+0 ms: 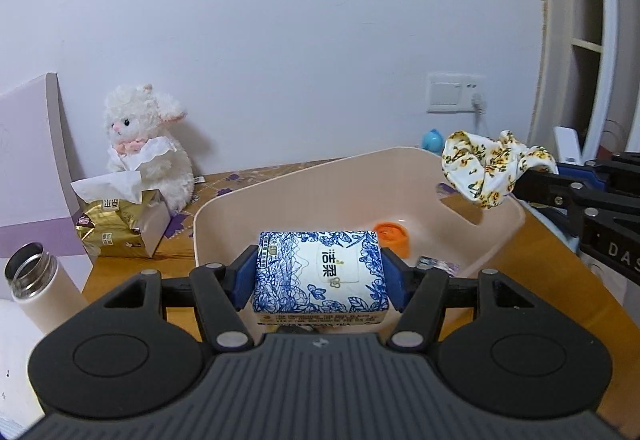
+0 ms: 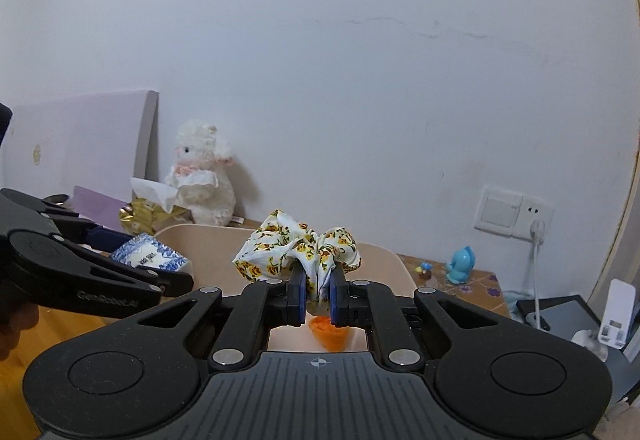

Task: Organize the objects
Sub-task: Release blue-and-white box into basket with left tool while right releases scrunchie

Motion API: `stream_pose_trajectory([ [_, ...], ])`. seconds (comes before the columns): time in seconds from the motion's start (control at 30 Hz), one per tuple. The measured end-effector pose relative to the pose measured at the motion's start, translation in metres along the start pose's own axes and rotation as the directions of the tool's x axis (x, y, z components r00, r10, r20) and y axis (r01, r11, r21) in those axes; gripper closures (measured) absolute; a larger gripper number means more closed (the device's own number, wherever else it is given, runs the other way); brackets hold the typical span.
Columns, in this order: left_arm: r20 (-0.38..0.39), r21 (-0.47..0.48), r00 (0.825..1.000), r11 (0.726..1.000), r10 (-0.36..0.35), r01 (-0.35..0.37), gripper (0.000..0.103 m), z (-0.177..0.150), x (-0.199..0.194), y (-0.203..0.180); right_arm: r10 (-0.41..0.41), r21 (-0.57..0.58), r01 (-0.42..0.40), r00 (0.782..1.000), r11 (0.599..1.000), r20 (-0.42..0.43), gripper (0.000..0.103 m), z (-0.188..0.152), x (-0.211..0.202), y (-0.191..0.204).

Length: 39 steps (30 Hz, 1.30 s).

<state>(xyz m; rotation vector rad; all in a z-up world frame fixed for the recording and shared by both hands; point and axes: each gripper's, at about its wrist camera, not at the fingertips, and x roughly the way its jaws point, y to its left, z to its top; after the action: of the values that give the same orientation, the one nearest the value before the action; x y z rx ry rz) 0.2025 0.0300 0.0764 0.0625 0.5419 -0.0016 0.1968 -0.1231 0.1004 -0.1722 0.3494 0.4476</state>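
While the left gripper (image 1: 319, 272) clasps a blue-and-white tissue pack (image 1: 320, 274) between its blue fingers (image 1: 245, 276), the pack hangs over the near rim of a beige plastic bin (image 1: 400, 176) on the wooden tabletop (image 1: 560, 260). Just past the pack, inside the bin, lies an orange lid (image 1: 392, 236). To the right of those fingers, over the bin's far right corner, the right gripper (image 2: 318, 290) is clenched on a yellow-flowered scrunchie (image 2: 298, 250), which bunches above its fingers (image 2: 297, 296); the orange lid shows below them. Left of the left fingers stands an open white thermos (image 1: 38, 284), and beyond it a gold tissue pack (image 1: 120, 226) with a sheet pulled up. Farther back a white plush lamb (image 1: 148, 144) leans at the wall, and a small blue figure (image 2: 460, 266) sits far right near a wall socket (image 2: 514, 212).
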Motion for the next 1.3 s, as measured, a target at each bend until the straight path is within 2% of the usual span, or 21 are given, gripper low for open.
stream_pose_trajectory([
  [0.23, -0.108, -0.01, 0.993, 0.999, 0.039, -0.04, 0.038, 0.007, 0.052, 0.006, -0.025, 0.027, 0.028, 0.994, 0.999, -0.11, 0.093, -0.011, 0.053, -0.003],
  [0.47, -0.251, -0.007, 0.967, 0.999, 0.045, -0.048, 0.038, -0.001, 0.098, 0.012, -0.034, 0.016, 0.039, 0.972, 0.999, -0.234, 0.093, -0.026, 0.088, -0.003],
  [0.57, -0.263, 0.052, 0.961, 0.996, 0.081, -0.07, 0.038, -0.003, 0.104, 0.007, -0.033, 0.014, 0.039, 0.963, 0.999, -0.267, 0.091, -0.031, 0.095, -0.003],
  [0.63, -0.268, 0.055, 0.96, 0.996, 0.081, -0.068, 0.038, -0.002, 0.107, 0.009, -0.032, 0.019, 0.038, 0.963, 0.999, -0.268, 0.088, -0.033, 0.094, -0.003],
  [0.67, -0.271, 0.049, 0.96, 0.997, 0.075, -0.064, 0.038, -0.002, 0.107, 0.011, -0.034, 0.021, 0.041, 0.964, 0.999, -0.265, 0.083, -0.033, 0.092, -0.003],
  [0.7, -0.274, 0.043, 0.959, 0.997, 0.068, -0.058, 0.038, -0.001, 0.107, 0.012, -0.034, 0.025, 0.042, 0.965, 0.999, -0.26, 0.07, -0.033, 0.09, -0.004],
  [0.73, -0.273, 0.039, 0.96, 0.998, 0.062, -0.054, 0.037, 0.0, 0.106, 0.013, -0.032, 0.031, 0.042, 0.967, 0.999, -0.252, 0.068, -0.032, 0.088, -0.005],
  [0.8, -0.265, 0.034, 0.963, 0.998, 0.055, -0.048, 0.037, 0.001, 0.104, 0.013, -0.042, 0.039, 0.053, 0.969, 0.998, -0.243, 0.054, -0.031, 0.081, -0.005],
  [0.83, -0.26, 0.036, 0.964, 0.998, 0.056, -0.049, 0.037, 0.001, 0.102, 0.013, -0.047, 0.039, 0.057, 0.971, 0.998, -0.233, 0.05, -0.029, 0.077, -0.005],
  [0.87, -0.254, 0.038, 0.965, 0.998, 0.059, -0.05, 0.032, 0.002, 0.1, 0.012, -0.047, 0.042, 0.058, 0.974, 0.997, -0.221, 0.046, -0.027, 0.072, -0.005],
  [0.93, -0.234, 0.037, 0.97, 0.998, 0.059, -0.052, 0.022, 0.005, 0.094, 0.011, -0.049, 0.048, 0.06, 0.977, 0.997, -0.206, 0.043, -0.023, 0.064, -0.006],
  [1.0, -0.214, 0.027, 0.975, 0.998, 0.056, -0.052, 0.021, 0.008, 0.088, 0.011, -0.05, 0.056, 0.062, 0.979, 0.997, -0.195, 0.034, -0.021, 0.057, -0.007],
  [1.07, -0.204, 0.016, 0.978, 0.999, 0.052, -0.05, 0.018, 0.011, 0.083, 0.011, -0.053, 0.066, 0.066, 0.982, 0.996, -0.181, 0.031, -0.019, 0.048, -0.007],
  [1.3, -0.17, 0.004, 0.984, 0.998, 0.055, -0.055, 0.016, 0.013, 0.063, 0.009, -0.064, 0.096, 0.079, 0.988, 0.992, -0.144, 0.027, -0.018, 0.018, -0.006],
])
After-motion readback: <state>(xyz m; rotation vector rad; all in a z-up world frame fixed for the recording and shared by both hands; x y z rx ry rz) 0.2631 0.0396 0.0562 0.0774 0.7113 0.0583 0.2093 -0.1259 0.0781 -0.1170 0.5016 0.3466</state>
